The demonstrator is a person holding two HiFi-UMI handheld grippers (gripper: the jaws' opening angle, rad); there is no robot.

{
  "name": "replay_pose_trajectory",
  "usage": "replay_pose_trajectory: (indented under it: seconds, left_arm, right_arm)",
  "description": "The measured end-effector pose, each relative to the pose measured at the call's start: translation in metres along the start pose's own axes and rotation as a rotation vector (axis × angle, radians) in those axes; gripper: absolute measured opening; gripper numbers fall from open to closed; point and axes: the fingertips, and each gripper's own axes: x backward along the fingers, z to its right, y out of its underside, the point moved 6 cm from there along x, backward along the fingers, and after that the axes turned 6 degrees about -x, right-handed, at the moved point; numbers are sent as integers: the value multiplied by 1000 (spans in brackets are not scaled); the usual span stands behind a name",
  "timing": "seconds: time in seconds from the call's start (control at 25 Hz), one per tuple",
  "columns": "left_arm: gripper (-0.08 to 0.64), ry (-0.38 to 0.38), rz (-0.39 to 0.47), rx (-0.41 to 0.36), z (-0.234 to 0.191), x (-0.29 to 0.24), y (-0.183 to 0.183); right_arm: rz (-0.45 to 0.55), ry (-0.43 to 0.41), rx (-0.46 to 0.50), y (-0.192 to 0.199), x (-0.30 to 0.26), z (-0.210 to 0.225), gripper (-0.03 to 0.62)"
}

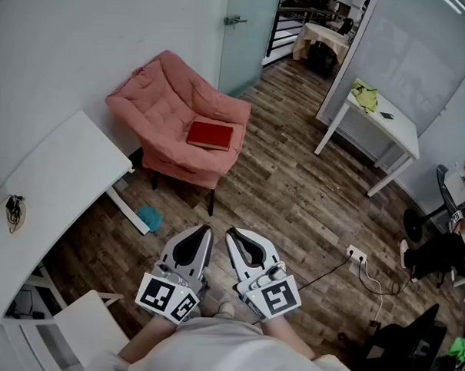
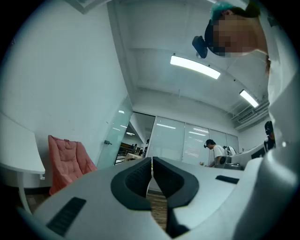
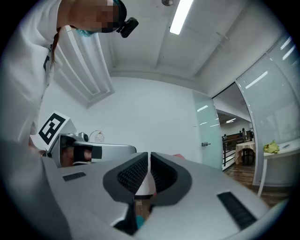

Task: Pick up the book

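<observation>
Pre-reach step is judged. The red book is seen flat on the pink armchair, well apart from the left gripper and right gripper. Both sets of fingers are pressed together, empty. An approach with the fingers opened is called for next.

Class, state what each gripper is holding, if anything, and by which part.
Nothing is held. The left gripper and right gripper are both shut and empty; the red book lies untouched on the pink armchair.

The head view looks steeply down, the gripper views level; head and left share the armchair.
</observation>
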Motion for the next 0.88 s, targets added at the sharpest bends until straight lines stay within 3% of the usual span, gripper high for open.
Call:
replay_pose_trajectory:
  seconds: [0.12,0.24,0.44,0.88]
  left_arm:
    - [2,2,1,-25,4,-2,-2]
    - [2,1,2,-20,4,-3,-2]
    - [2,-3,-2,-6,3,-4,1]
    - [2,-8,-14,-12,8,-11,6]
  right_arm:
    - [2,4,16,0,3,4,38]
    - [-4,-3,-9,-1,1,1,38]
    - [7,-3,32,0,2,6,38]
    - [14,35,-13,1,6,20,35]
